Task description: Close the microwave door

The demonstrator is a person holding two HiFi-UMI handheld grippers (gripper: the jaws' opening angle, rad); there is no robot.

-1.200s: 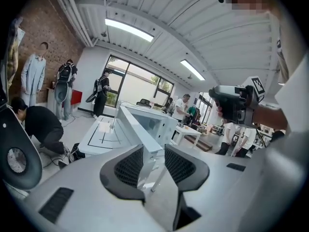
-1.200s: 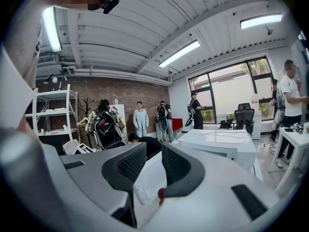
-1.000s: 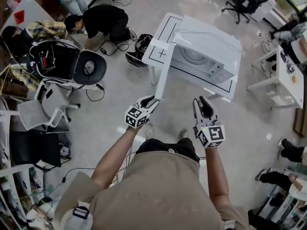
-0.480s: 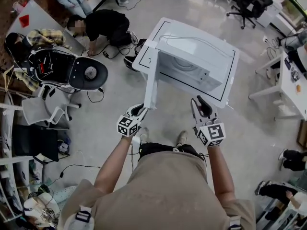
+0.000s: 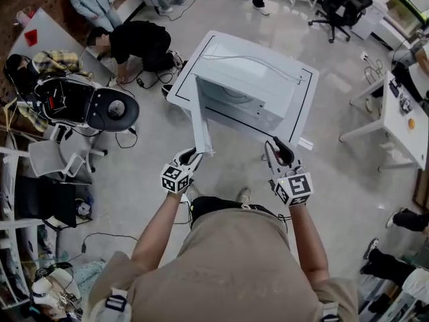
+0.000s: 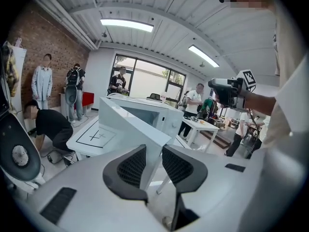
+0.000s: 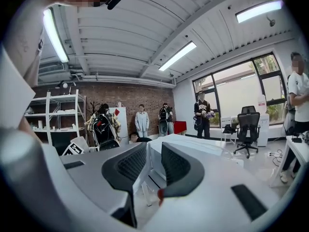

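A white microwave (image 5: 258, 89) stands on a white table (image 5: 184, 86) with its door (image 5: 200, 116) swung out toward me. My left gripper (image 5: 192, 155) is at the door's free end. In the left gripper view the door (image 6: 126, 122) runs into the gap between the jaws, and the left gripper (image 6: 154, 161) is shut on that edge. To the right my right gripper (image 5: 281, 150) hangs in front of the table, apart from the microwave. In its own view the right gripper (image 7: 153, 164) stands slightly open with nothing between the pads, and the table (image 7: 193, 146) lies beyond.
A crouching person (image 5: 137, 42) and cables are on the floor left of the table. A dark round chair (image 5: 110, 109) and a shelf stand at far left. A black office chair (image 5: 338, 2) and another white table (image 5: 395, 113) are at the right. Several people stand around.
Both grippers have moved forward toward the microwave, which now sits nearer and more central. The left gripper has stayed at the door's free end.
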